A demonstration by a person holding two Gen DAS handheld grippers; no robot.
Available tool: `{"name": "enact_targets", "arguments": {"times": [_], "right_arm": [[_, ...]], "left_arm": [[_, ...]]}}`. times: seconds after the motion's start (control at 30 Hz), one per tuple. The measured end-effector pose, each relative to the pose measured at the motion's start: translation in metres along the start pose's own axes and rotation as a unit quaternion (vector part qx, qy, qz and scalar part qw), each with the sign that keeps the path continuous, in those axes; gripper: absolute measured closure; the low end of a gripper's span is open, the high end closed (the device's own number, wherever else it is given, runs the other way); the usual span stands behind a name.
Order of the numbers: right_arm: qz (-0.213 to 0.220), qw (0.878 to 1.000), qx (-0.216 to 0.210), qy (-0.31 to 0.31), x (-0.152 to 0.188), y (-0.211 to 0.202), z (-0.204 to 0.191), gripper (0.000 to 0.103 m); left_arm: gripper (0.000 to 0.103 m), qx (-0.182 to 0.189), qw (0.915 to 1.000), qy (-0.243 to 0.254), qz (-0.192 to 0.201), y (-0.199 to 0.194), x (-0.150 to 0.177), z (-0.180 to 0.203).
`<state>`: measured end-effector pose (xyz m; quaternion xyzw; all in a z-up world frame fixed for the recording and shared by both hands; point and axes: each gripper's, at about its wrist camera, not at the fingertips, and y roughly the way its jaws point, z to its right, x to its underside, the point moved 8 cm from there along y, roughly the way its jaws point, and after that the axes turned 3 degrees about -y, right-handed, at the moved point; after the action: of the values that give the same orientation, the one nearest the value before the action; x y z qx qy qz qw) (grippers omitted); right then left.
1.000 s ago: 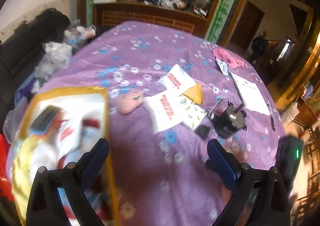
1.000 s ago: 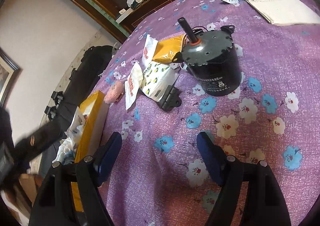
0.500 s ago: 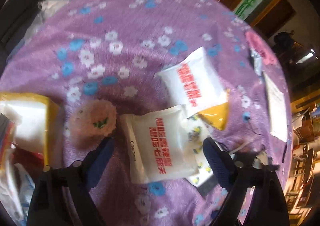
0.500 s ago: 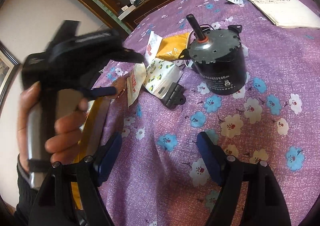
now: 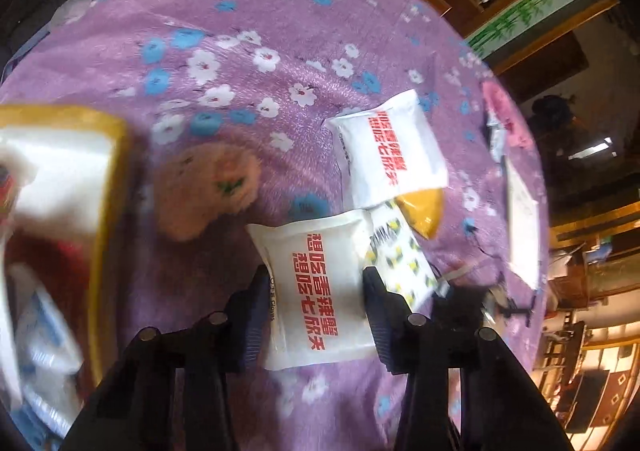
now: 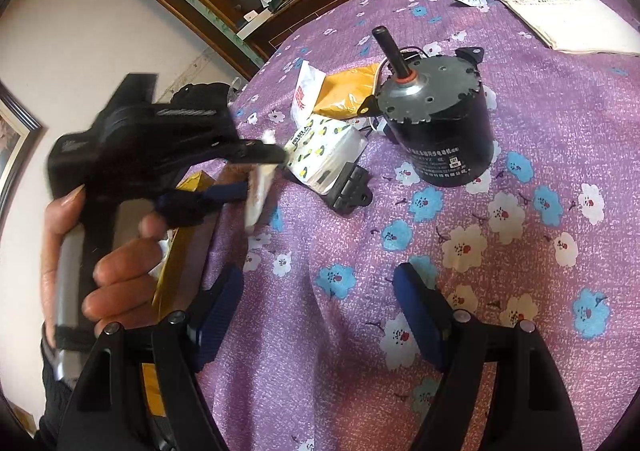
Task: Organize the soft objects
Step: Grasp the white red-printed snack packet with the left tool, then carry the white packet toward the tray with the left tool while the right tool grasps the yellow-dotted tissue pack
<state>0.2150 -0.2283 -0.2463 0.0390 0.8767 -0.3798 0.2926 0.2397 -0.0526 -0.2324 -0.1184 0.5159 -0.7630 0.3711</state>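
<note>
left wrist: white packet [image 5: 320,291] lengthwise between closing left gripper [image 5: 316,311] jaws, ungripped

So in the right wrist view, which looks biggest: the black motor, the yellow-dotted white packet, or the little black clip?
1. Black motor, clearly largest.
2. Yellow-dotted white packet.
3. Black clip, smallest.
All three lie at similar distance, so the ranking seems fair.

The left hand-held gripper [image 5: 316,311] points steeply down, its jaws closing around a white packet [image 5: 318,291]. A bare hand [image 6: 100,251] grips its handle. The right hand-held gripper [image 6: 320,307] hovers, jaws wide apart with nothing between them
</note>
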Motion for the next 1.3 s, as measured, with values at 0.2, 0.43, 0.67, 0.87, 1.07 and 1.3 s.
{"name": "enact_targets", "arguments": {"times": [0.2, 0.43, 0.67, 0.87, 1.07, 1.3], "right_arm": [[0.001, 1.0, 0.001, -0.003, 0.002, 0.0, -0.003, 0.026], [-0.004, 1.0, -0.003, -0.029, 0.001, 0.002, -0.012, 0.026], [-0.029, 0.996, 0.018, -0.087, 0.004, 0.009, -0.036, 0.026], [-0.012, 0.981, 0.057, -0.185, -0.034, 0.015, -0.078, 0.026], [-0.009, 0.969, 0.14, -0.205, -0.089, 0.064, -0.073, 0.026], [-0.006, 0.948, 0.225, -0.224, -0.096, 0.101, -0.041, 0.026]], "left_arm": [[0.055, 0.05, 0.9978, 0.006, 0.042, -0.064, 0.038, -0.016], [0.055, 0.065, 0.9919, 0.033, 0.104, -0.114, 0.1, -0.043], [0.055, 0.083, 0.9872, 0.009, 0.136, -0.148, 0.12, -0.075], [0.055, 0.101, 0.9842, -0.011, 0.146, -0.161, 0.117, -0.09], [0.055, 0.107, 0.9828, 0.004, 0.151, -0.172, 0.123, -0.091], [0.055, 0.098, 0.9842, 0.012, 0.147, -0.169, 0.121, -0.086]]}}
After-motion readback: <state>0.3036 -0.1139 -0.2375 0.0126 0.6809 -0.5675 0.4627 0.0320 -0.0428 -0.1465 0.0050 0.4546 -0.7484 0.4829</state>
